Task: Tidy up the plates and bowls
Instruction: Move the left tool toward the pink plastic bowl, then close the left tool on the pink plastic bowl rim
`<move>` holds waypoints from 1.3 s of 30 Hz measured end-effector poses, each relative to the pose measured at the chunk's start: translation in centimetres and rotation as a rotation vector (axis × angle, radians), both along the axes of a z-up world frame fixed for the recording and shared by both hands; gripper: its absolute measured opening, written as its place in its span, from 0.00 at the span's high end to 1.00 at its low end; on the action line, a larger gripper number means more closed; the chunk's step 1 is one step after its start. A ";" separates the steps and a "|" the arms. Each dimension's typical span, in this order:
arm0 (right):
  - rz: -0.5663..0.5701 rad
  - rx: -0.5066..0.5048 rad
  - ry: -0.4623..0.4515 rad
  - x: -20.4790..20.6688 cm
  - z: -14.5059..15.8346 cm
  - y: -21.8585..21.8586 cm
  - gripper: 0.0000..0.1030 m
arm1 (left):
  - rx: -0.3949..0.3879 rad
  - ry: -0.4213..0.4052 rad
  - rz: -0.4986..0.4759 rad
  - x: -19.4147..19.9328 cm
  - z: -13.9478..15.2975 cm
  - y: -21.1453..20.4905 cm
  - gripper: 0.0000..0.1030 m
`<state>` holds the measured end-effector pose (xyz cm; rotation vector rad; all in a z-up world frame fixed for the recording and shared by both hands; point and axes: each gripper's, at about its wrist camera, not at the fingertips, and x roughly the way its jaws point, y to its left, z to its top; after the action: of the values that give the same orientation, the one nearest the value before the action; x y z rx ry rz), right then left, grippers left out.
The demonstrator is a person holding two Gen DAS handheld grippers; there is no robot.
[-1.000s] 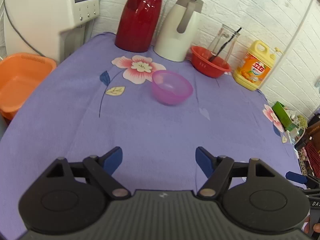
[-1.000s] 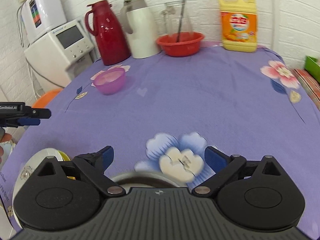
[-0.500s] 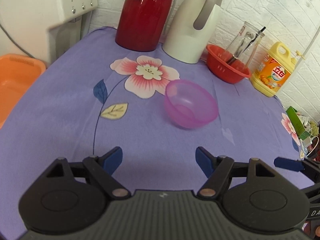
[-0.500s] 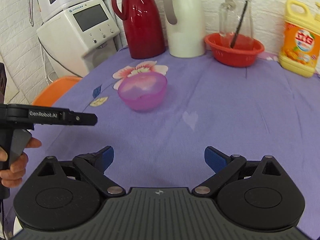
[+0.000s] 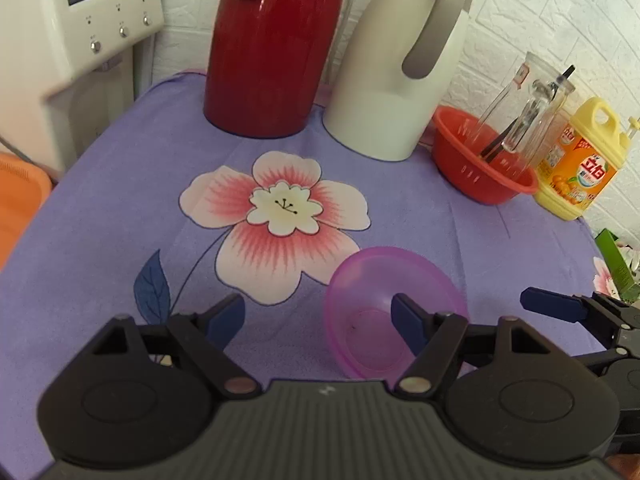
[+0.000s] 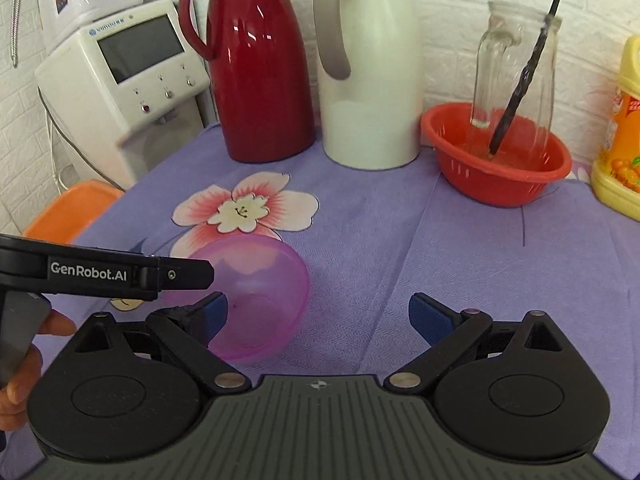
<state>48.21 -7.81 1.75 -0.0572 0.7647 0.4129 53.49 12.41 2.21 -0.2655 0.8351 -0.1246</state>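
Observation:
A translucent purple bowl (image 5: 360, 320) stands upright and empty on the purple flowered tablecloth (image 5: 120, 220). My left gripper (image 5: 318, 320) is open; its right finger (image 5: 410, 324) hangs over the bowl's inside and its left finger is over bare cloth. In the right wrist view, the same bowl (image 6: 264, 292) lies under the left finger (image 6: 212, 314) of my open right gripper (image 6: 320, 314). Neither gripper's pads press on the bowl. The two grippers come at it from opposite sides, and the left gripper's finger (image 6: 180, 276) crosses above the bowl's left rim.
Along the back wall stand a red thermos (image 5: 272, 48), a white jug (image 5: 392, 80), a red basket (image 5: 480, 176) with a glass pitcher in it, and a yellow detergent bottle (image 5: 580, 168). A white appliance (image 5: 80, 40) and an orange basin (image 5: 20, 200) sit off the table's left side.
Both grippers have moved forward across the table toward the bowl, which now lies under one finger of each. Their jaws stayed equally wide.

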 end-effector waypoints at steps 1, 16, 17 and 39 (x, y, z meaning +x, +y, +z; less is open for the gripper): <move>0.005 -0.001 0.007 0.3 -0.3 0.1 0.00 | 0.001 0.002 -0.001 0.2 -0.3 -0.1 0.28; 0.095 -0.018 0.050 0.3 -2.2 3.5 0.00 | 0.017 0.016 -0.061 0.5 -2.2 -2.5 0.52; 0.103 -0.015 0.059 0.2 -2.3 3.8 0.00 | 0.035 0.010 -0.061 0.4 -2.2 -2.7 0.53; 0.089 -0.036 0.013 -8.5 2.6 1.3 0.00 | -0.048 -0.026 -0.173 -8.9 3.1 -6.2 0.67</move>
<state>39.76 -6.53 4.33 -0.1223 0.7846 0.4844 44.61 6.26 5.28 -0.2357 0.8289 -0.3091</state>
